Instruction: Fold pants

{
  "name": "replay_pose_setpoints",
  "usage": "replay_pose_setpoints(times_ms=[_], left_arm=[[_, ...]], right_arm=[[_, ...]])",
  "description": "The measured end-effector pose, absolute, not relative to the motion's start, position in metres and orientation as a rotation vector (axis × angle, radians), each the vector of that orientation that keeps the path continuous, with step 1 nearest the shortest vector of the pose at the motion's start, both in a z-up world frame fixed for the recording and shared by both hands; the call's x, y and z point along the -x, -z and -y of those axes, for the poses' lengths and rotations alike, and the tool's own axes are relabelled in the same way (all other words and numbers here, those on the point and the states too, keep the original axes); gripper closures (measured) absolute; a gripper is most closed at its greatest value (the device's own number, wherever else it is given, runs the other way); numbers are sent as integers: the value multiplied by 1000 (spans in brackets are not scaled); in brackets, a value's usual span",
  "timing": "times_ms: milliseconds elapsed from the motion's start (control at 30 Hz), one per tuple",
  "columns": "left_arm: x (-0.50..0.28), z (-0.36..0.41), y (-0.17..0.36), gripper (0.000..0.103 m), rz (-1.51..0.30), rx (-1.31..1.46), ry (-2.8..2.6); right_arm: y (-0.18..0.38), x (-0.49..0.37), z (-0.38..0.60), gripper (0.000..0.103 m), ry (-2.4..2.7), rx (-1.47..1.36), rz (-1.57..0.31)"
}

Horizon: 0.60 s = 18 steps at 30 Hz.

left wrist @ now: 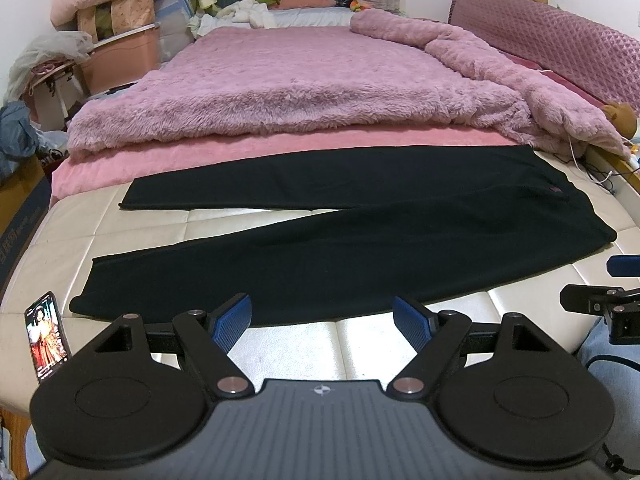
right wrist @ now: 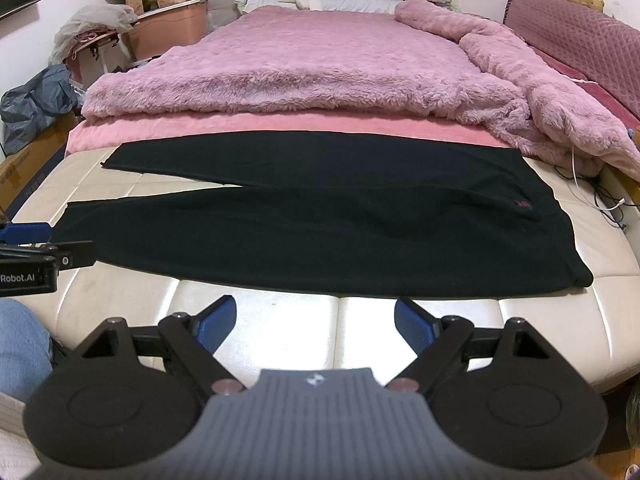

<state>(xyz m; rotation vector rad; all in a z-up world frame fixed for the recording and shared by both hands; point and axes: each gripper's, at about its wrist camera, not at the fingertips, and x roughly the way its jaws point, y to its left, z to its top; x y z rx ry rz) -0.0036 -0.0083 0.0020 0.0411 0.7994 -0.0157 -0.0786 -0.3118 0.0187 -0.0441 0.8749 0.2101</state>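
Cream quilted mattress [left wrist: 280,354] fills the near part of the scene, with one fluffy pink blanket [left wrist: 304,80] heaped on the far side. At far left stands one pink storage bin [left wrist: 120,60] with bags piled on top. One phone [left wrist: 46,336] leans at the near left edge. One pair of black pants [left wrist: 360,256] lies flat across the mattress, two legs pointing left, waist to the right. Two claws hover near it: the left gripper [left wrist: 322,324] and right gripper [right wrist: 314,322], both spread wide, holding nothing.
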Motion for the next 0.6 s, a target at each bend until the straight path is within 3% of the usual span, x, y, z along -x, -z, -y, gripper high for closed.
replay_pose_setpoints(times_ms=[600], left_arm=[[1,10,-6,9,-766,-68,32]], right_arm=[[-19,78,304,21,-217,49,-872]])
